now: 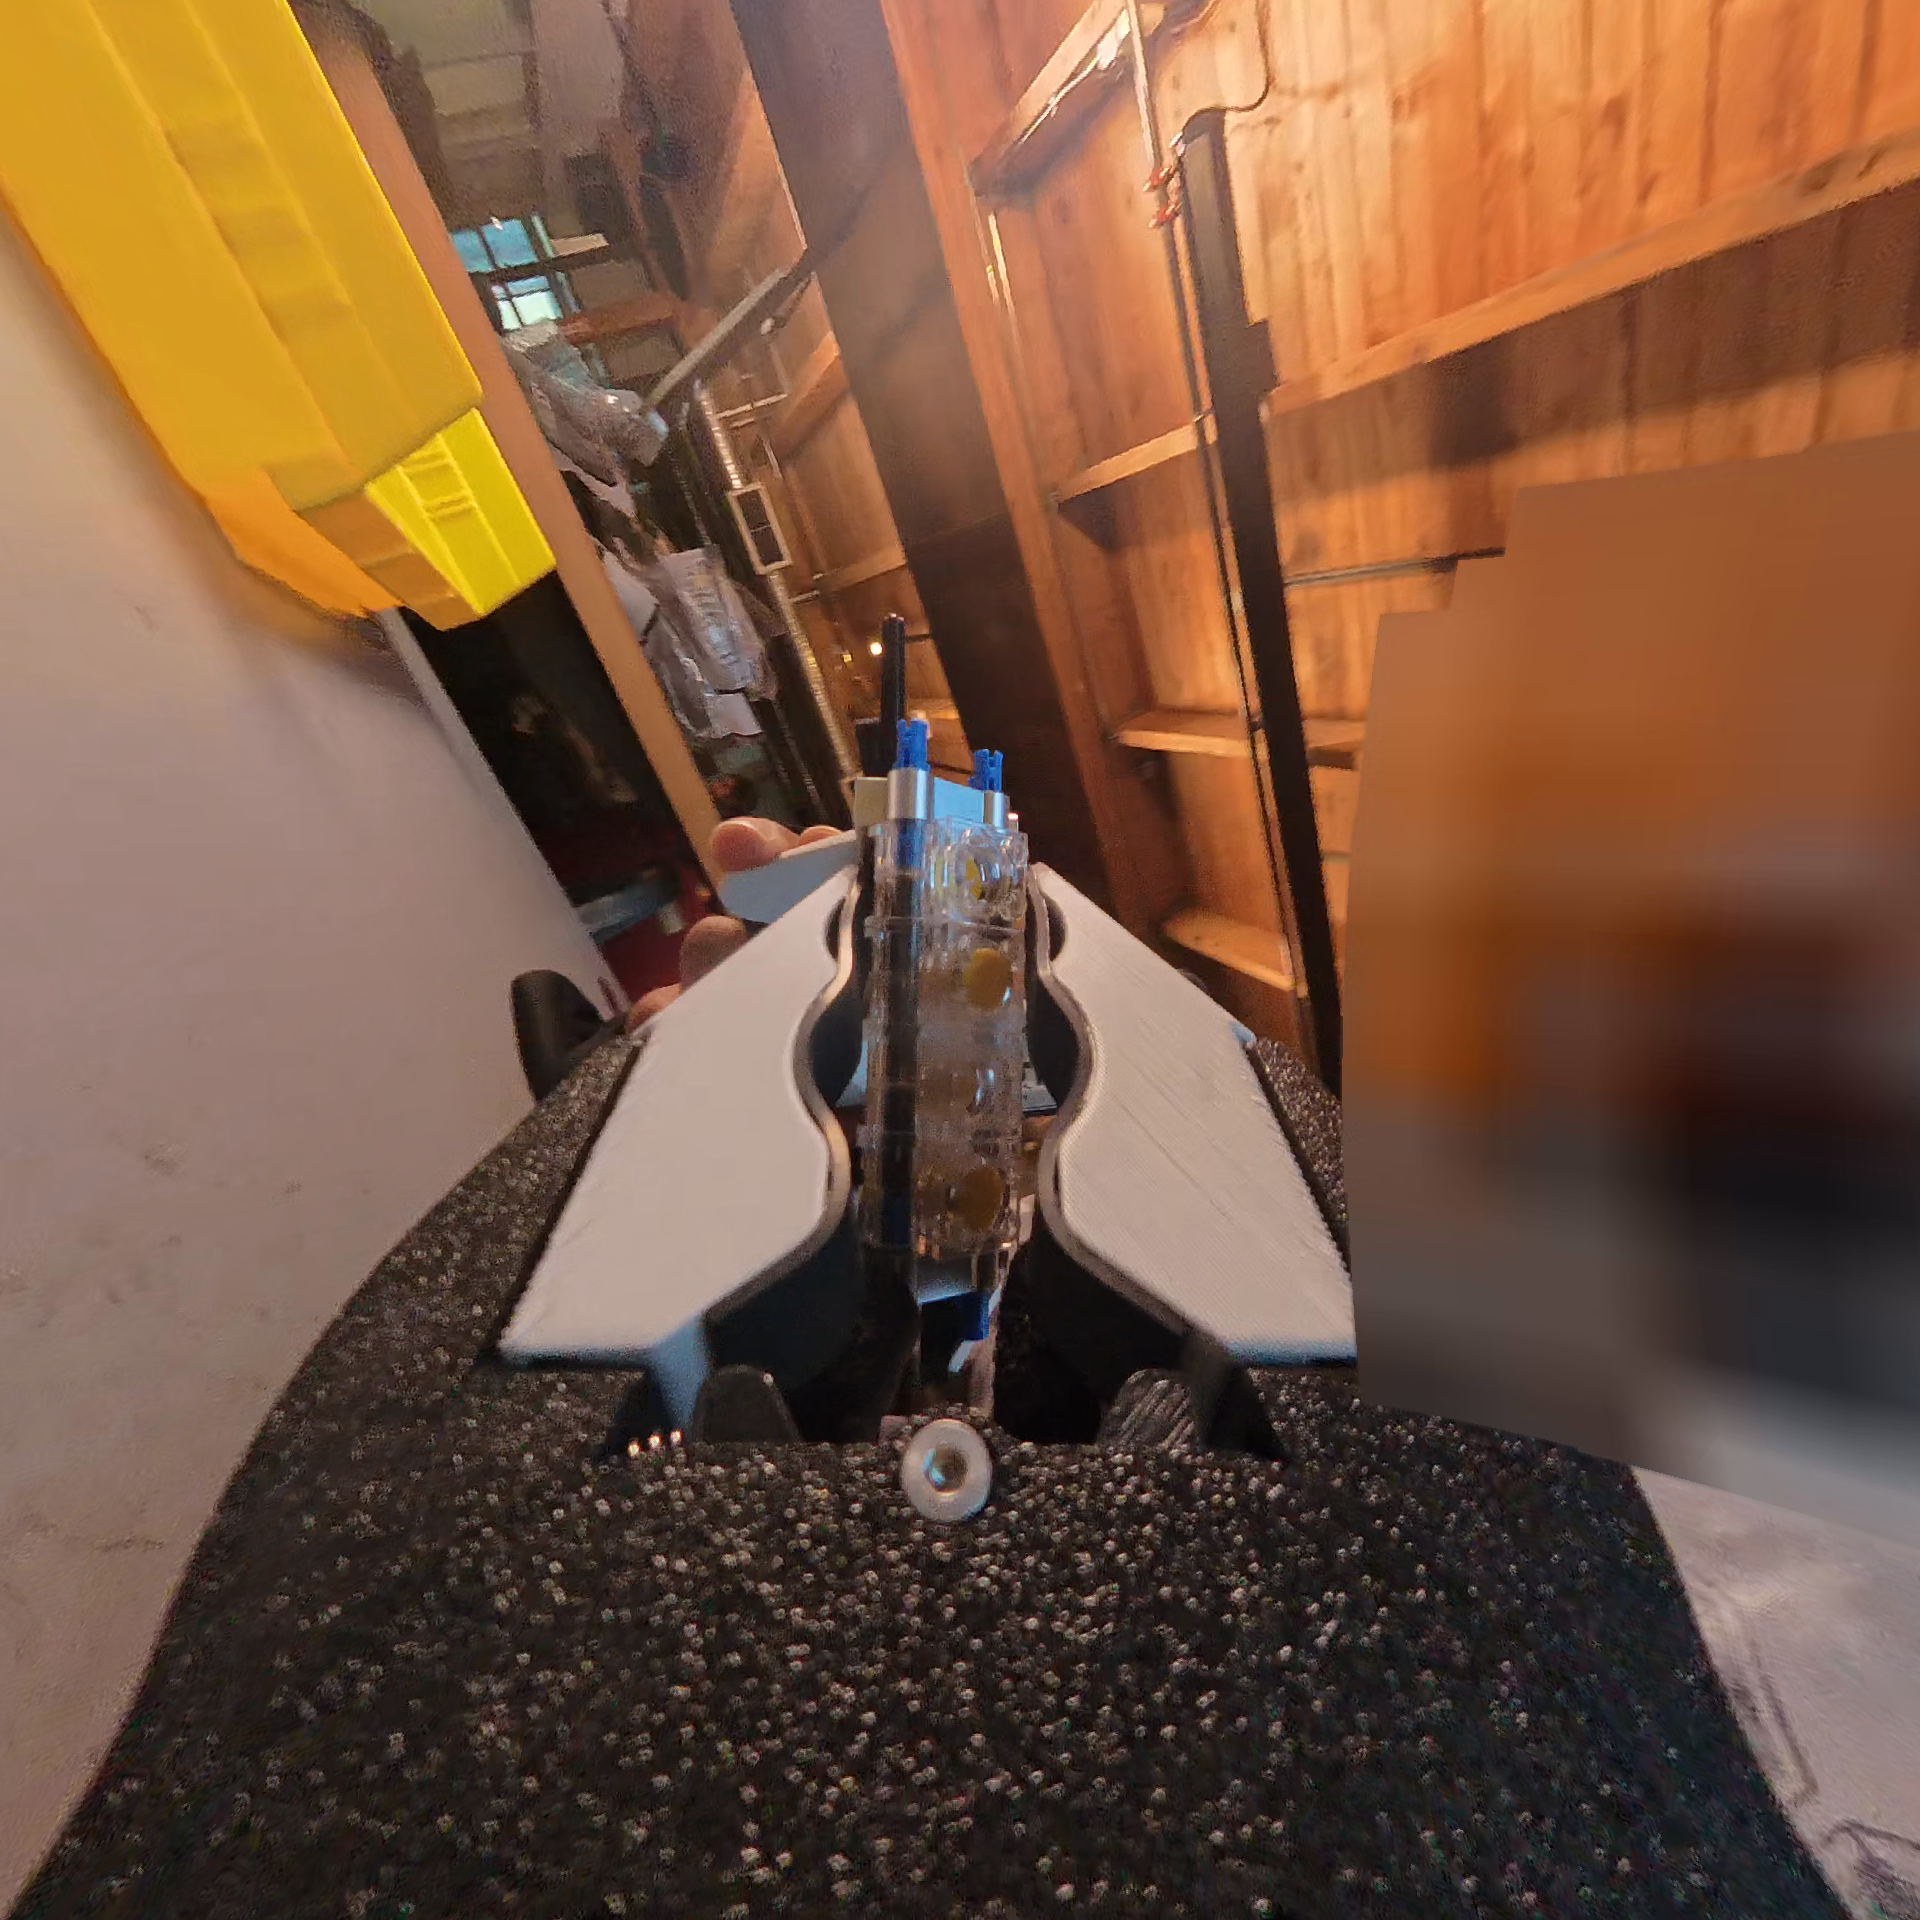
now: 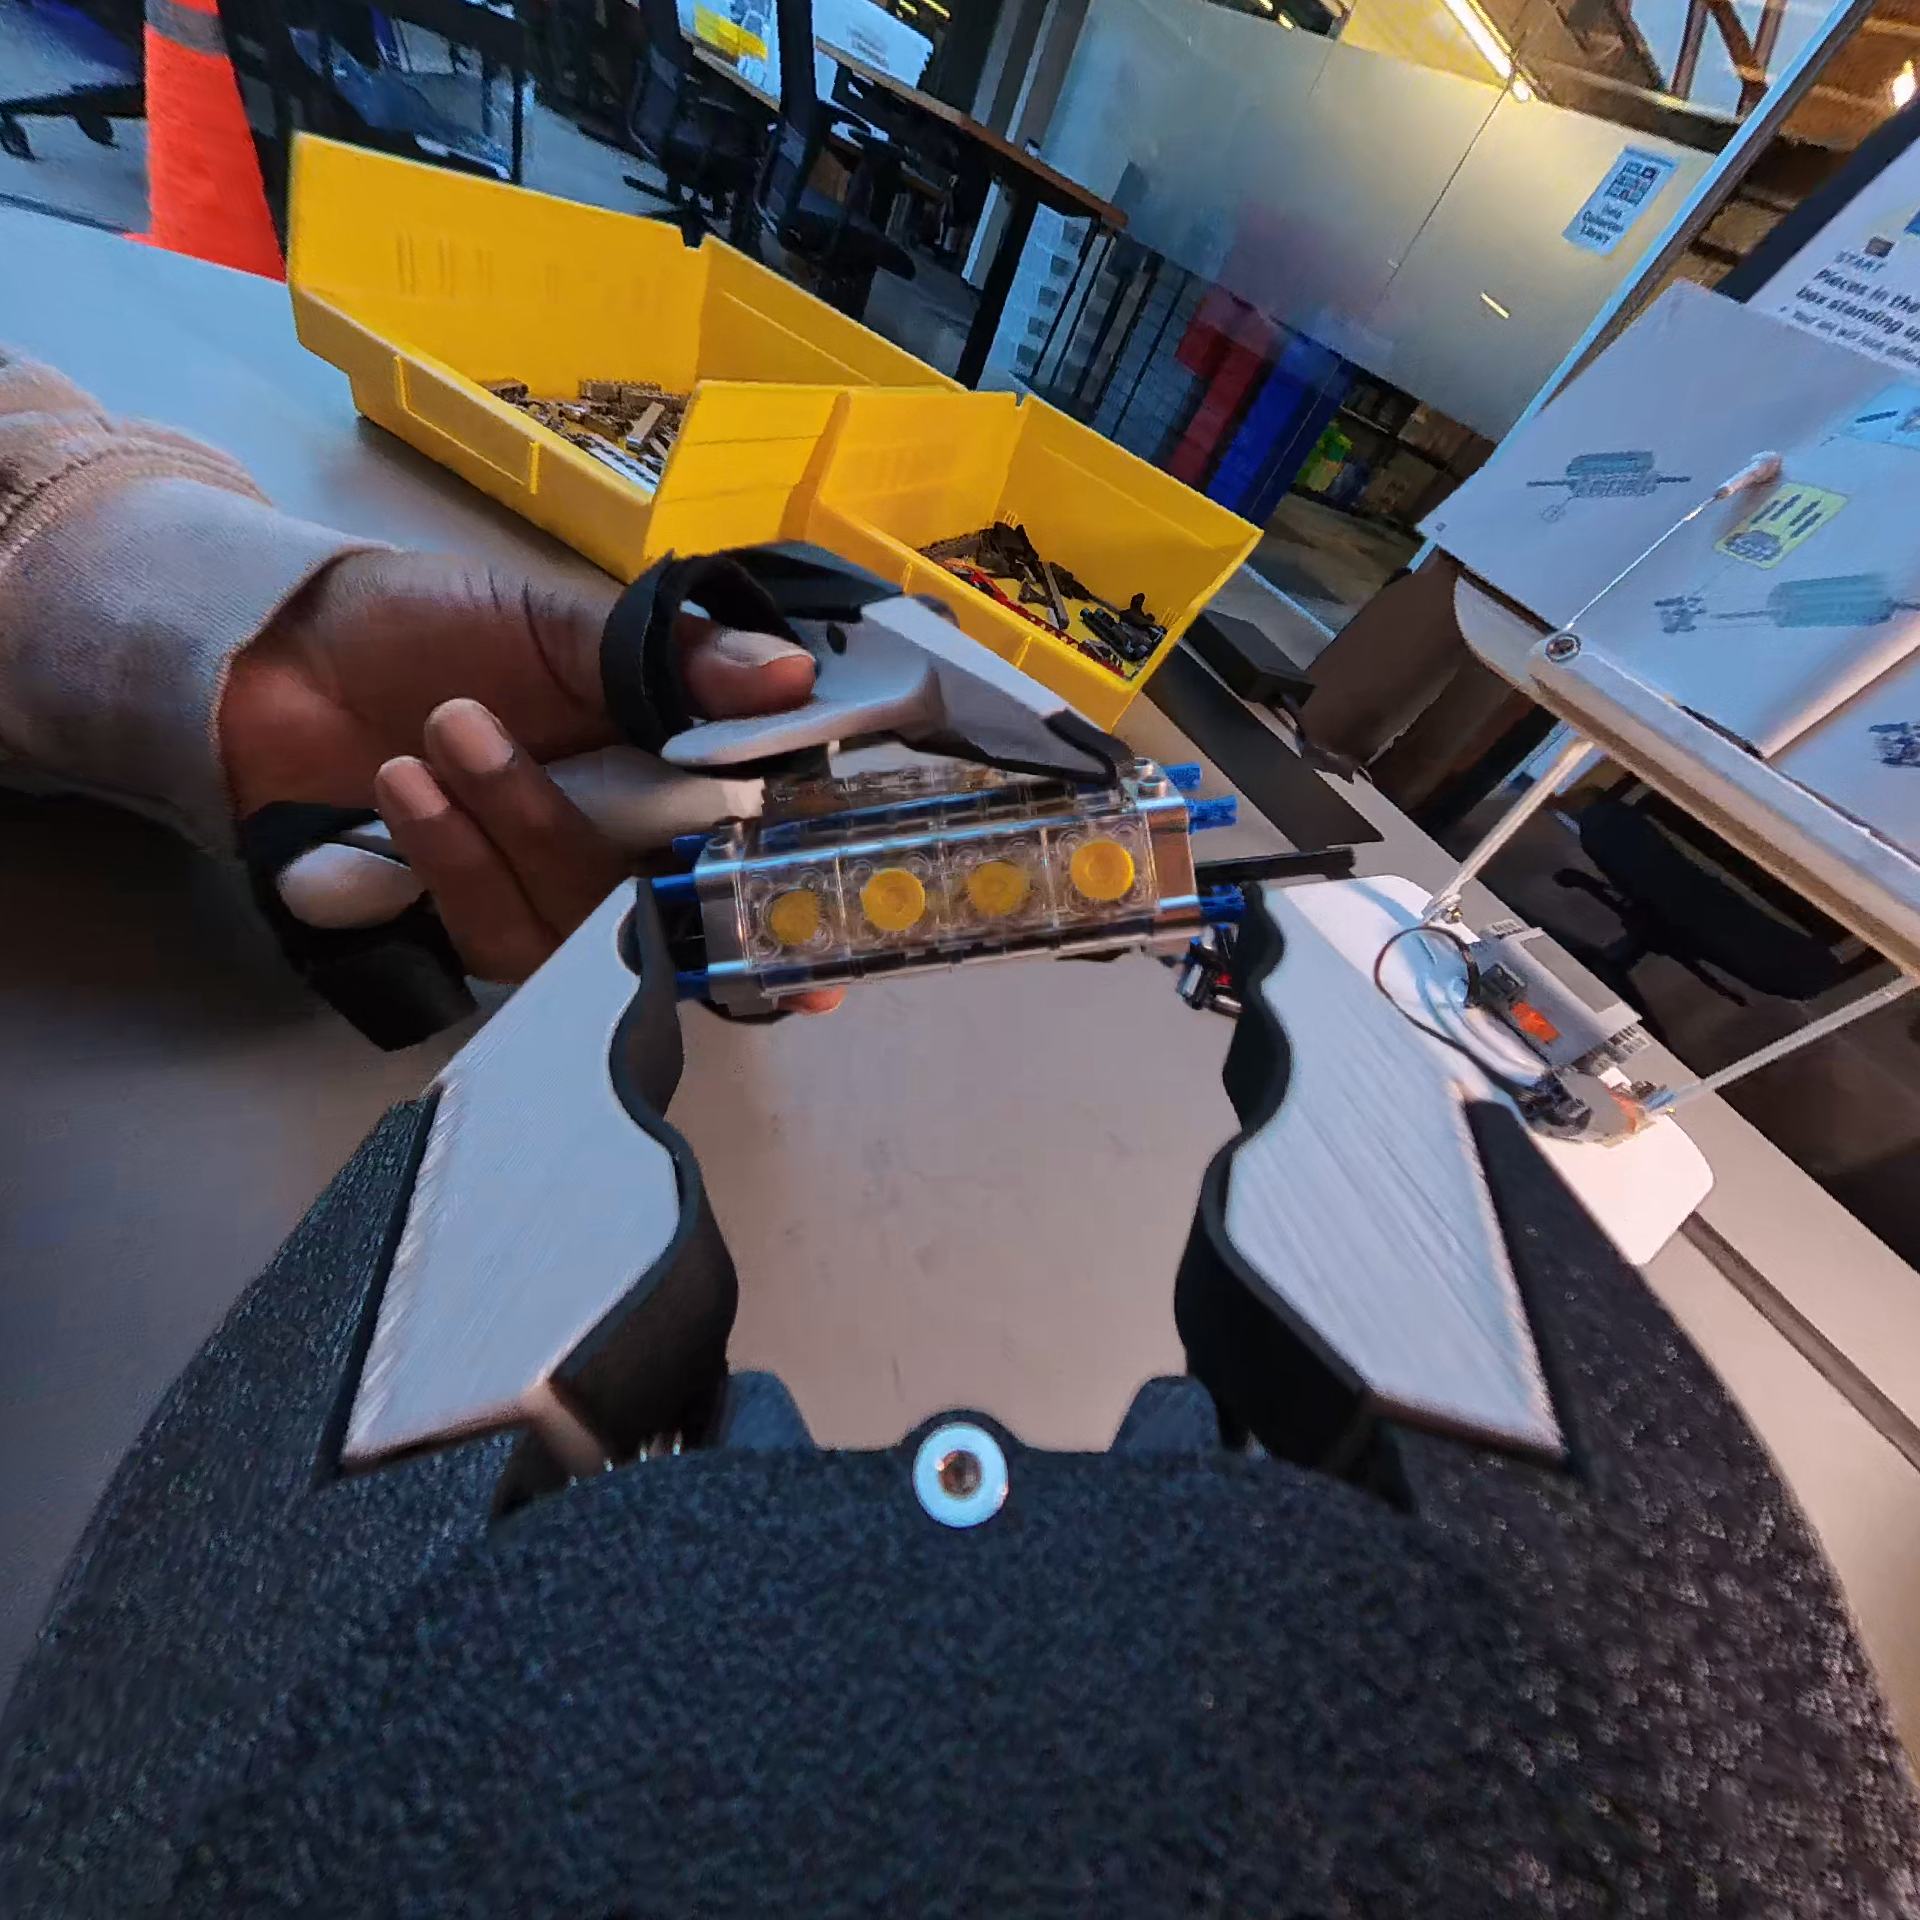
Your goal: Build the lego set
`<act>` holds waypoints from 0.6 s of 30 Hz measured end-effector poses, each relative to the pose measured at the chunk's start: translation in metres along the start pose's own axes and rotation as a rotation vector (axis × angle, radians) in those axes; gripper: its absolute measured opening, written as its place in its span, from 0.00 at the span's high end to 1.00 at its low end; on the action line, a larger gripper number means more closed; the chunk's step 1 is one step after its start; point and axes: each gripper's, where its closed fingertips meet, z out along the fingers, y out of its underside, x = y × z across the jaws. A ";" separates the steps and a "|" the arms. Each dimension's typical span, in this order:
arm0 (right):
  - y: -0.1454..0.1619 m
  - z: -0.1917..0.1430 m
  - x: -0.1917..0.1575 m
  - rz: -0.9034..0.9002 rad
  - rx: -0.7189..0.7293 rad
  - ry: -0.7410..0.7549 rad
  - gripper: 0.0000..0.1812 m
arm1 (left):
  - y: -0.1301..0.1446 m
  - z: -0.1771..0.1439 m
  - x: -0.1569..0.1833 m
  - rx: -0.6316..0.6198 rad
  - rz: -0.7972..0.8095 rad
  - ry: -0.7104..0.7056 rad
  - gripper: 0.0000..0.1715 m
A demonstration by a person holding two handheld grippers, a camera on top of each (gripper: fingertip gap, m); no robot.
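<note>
Left claw (image 1: 940,935) grips clear brick block (image 1: 940,1039); yellow bins (image 2: 727,416) hold small parts (image 2: 1039,592).

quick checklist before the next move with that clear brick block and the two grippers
1. Left gripper shut on the clear brick block: ok, both fingers press its sides.
2. Right gripper free to close: ok, it is open, with the block at its fingertips.
3. Right gripper touching the block: cannot tell, the fingertips look very close to its ends.
4. Black rod seated in the block: cannot tell, only its end sticks out.
5. Table under the block bare: ok.
6. Yellow bins apart from the grippers: ok, they sit farther back.
</note>
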 end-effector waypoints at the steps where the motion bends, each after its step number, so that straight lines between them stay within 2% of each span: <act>1: 0.001 -0.001 0.002 -0.020 -0.001 0.012 0.42 | 0.000 0.001 0.000 -0.012 0.064 -0.039 0.85; 4: -0.005 -0.008 0.007 -0.119 0.025 0.062 0.42 | 0.000 0.001 0.002 -0.048 0.212 -0.125 0.85; 8: -0.005 -0.008 0.003 -0.165 0.004 0.024 0.38 | 0.009 0.003 -0.003 -0.110 0.295 -0.195 0.85; 10: -0.005 -0.006 -0.003 -0.198 -0.002 0.005 0.44 | 0.009 0.003 -0.003 -0.110 0.290 -0.199 0.85; 18: 0.002 0.000 0.000 -0.010 0.001 -0.011 0.44 | 0.003 -0.005 -0.012 -0.133 0.243 -0.228 0.82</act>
